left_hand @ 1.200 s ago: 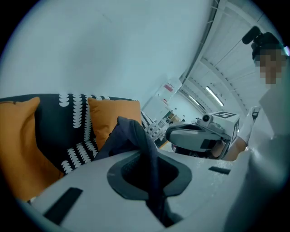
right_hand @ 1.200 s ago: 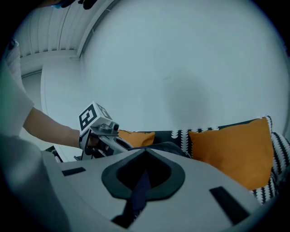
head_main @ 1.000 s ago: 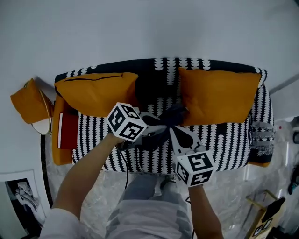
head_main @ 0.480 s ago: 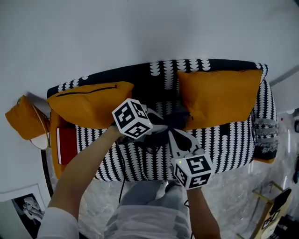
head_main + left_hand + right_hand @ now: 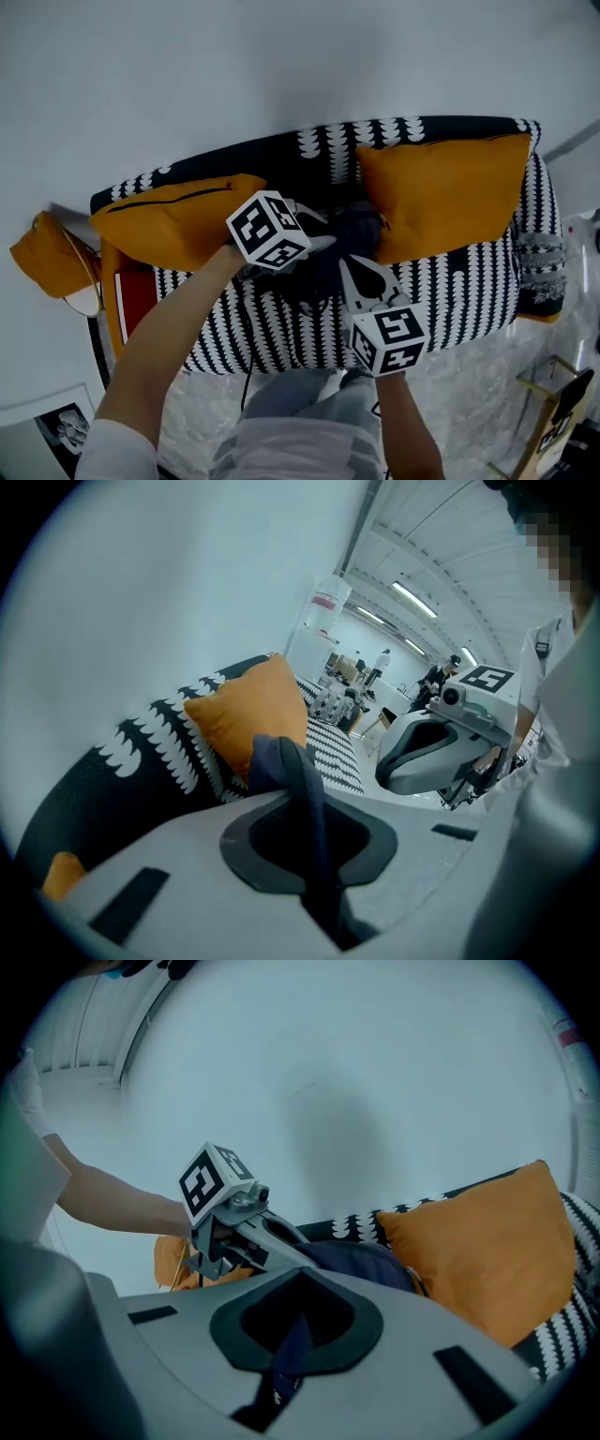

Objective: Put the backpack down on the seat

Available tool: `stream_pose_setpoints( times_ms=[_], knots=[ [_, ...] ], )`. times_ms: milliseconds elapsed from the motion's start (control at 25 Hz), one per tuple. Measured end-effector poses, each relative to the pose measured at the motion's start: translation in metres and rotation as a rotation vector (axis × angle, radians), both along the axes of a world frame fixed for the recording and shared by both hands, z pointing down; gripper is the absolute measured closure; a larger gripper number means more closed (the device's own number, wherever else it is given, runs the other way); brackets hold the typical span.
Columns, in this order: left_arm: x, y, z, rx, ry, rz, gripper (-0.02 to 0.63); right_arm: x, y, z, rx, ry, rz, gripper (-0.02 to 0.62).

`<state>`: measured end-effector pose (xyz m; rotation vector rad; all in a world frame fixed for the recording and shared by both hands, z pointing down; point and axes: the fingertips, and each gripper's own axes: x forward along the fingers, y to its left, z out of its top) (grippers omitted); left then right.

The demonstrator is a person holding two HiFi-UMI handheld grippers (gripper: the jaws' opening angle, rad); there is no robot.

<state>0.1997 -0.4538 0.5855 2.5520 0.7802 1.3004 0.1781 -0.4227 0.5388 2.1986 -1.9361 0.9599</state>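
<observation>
Since the head camera looks steeply down, the sofa (image 5: 450, 291) shows whole: black-and-white pattern, back against a pale wall. Two orange cushions lean on its backrest, the left cushion (image 5: 169, 225) and the right cushion (image 5: 441, 192).

Backpack (image 5: 354, 234): dark, between the two cushions over the middle of the seat, touching the right cushion's inner edge. Cannot tell whether its base rests on the seat.

Left claw (image 5: 314, 246): at the backpack's left side, jaws clamped on a dark strap (image 5: 298, 780) that runs up between the pads.

Right claw (image 5: 361, 272): at the backpack's near side, jaws clamped on a blue strap (image 5: 295, 1335) that leads forward to the bag's body.
</observation>
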Motion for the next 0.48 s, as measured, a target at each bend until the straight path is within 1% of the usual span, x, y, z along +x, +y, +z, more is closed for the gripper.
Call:
stream_pose_setpoints(
  times_ms=[120,280,480],
  knots=[
    [0.002,-0.015,0.007,0.05,-0.011,-0.005,0.586,0.001,-0.005,0.003,-0.002,-0.005,0.005,0.594],
    [0.005,-0.031,0.016,0.105,-0.025,-0.035,0.586,-0.004,-0.011,0.008,-0.006,-0.014,-0.001,0.594],
    [0.009,-0.052,0.028,0.199,-0.047,-0.095,0.584,-0.007,-0.015,0.011,-0.01,-0.022,-0.011,0.594]
  ],
)
